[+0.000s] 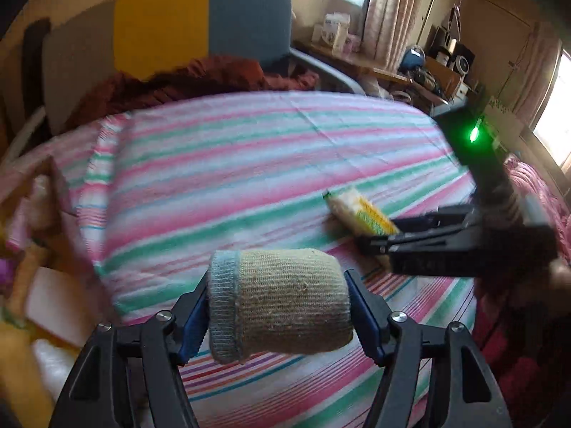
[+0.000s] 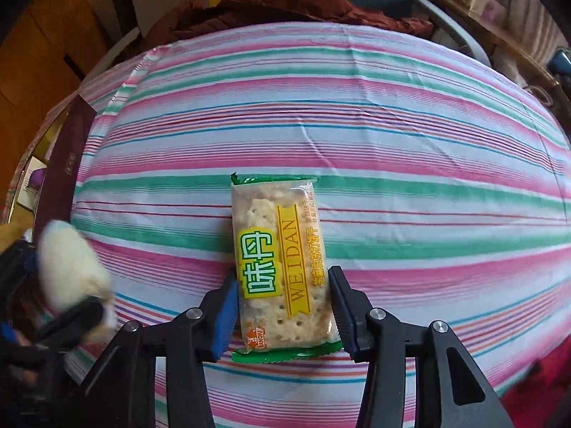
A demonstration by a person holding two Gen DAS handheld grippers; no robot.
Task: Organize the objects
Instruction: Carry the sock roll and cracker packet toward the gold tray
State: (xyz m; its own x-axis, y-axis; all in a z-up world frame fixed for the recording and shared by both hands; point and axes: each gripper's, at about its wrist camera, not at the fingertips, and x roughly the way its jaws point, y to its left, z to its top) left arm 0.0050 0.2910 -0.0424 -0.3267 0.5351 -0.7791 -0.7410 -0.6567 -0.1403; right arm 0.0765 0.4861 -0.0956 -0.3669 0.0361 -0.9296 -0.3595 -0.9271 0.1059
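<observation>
Rolled sock (image 1: 278, 303): sitting crosswise between the left gripper's blue pads, at 6 o'clock in the left wrist view, blue cuff toward 9 o'clock.
Left gripper (image 1: 276, 315): clamping the rolled sock, both pads pressing its ends.
Cracker packet (image 2: 282, 267): lying lengthwise between the right gripper's pads, at 6 o'clock in the right wrist view, its green-edged end pointing to 12 o'clock.
Right gripper (image 2: 283, 306): gripping the cracker packet by its long sides.
Striped sheet (image 2: 392, 125): spreading beneath both items.
Red-brown cloth (image 1: 200, 78): bunching at 12 o'clock beyond the sheet.
Maroon box (image 2: 67, 164): showing at 9 o'clock.
</observation>
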